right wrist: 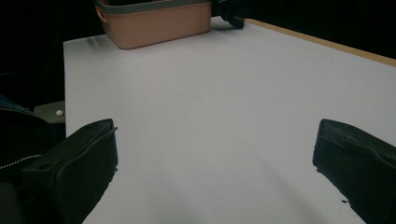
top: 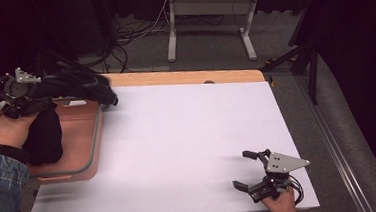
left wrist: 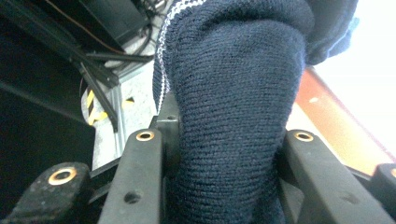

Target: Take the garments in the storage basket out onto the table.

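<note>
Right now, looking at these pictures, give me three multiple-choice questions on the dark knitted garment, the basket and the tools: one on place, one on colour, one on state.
1. Where is the basket?
A. table's left edge
B. table's right edge
C. on the floor

2. What colour is the knitted garment?
A. red
B. dark navy
C. yellow

3. How is the right tool?
A. shut on the garment
C. holding the basket
B. open, holding nothing

Answers:
1 A, the high view shows it at the left, under the left tool.
2 B, the left gripper view shows navy knit.
3 B, its jaws stand wide apart over bare table.
</note>
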Demonstrator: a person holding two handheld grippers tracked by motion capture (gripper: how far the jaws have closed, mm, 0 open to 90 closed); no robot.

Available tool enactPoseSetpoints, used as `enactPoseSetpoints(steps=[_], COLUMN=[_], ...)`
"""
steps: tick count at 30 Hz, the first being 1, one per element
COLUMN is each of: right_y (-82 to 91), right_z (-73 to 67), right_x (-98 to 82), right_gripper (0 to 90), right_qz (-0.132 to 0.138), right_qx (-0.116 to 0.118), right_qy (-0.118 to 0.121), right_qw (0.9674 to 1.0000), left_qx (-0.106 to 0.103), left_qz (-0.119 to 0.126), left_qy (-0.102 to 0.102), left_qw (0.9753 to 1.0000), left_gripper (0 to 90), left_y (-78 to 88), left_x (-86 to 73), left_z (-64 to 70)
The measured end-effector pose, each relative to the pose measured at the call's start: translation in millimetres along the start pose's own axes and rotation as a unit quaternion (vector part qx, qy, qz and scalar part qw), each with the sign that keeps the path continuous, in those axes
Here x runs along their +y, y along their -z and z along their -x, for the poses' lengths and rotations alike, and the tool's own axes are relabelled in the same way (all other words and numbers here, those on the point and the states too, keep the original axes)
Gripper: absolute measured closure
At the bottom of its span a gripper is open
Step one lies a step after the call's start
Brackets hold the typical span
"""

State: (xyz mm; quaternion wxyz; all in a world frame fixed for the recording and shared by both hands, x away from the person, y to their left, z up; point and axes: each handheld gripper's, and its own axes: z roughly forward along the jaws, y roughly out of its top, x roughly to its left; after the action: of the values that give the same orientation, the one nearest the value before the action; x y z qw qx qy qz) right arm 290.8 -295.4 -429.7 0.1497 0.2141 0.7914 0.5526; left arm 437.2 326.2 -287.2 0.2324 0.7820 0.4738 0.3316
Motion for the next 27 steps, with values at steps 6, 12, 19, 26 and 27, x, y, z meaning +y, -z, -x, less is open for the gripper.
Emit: enactPoseSetpoints(steps=[6,12,19,26,27], right_y=[0.3,0.4,0.8,1.3,1.5], right_z=[0.1,-0.1,-0.3,-0.3,-0.3], right_x=[0.0,0.1,0.2,0.3,0.3], right_gripper=[0.7,0.7,0.7,0.7,0.7], right_qz=[0.0,0.001,0.002,0.003,0.003], right_qx=[0.0,0.001,0.001,0.0,0.0], right_qy=[0.0,0.0,0.001,0.001,0.001], right_qw=[1.0,1.0,1.0,1.0,1.0], left_qx=[-0.012,-0.032,-0.058,-0.106,-0.113], left_qz=[0.028,0.061,0.091,0.124,0.13], left_qy=[0.007,0.023,0.03,0.04,0.041], left_qw=[0.9995,0.9973,0.9937,0.9857,0.9843], left_gripper=[64.7,64.7,64.7,64.7,64.6], left_y=[11.1,22.4,31.8,42.7,44.1], left_x=[6.5,12.6,19.7,28.3,29.5], left_z=[2.0,3.7,9.9,20.2,22.1])
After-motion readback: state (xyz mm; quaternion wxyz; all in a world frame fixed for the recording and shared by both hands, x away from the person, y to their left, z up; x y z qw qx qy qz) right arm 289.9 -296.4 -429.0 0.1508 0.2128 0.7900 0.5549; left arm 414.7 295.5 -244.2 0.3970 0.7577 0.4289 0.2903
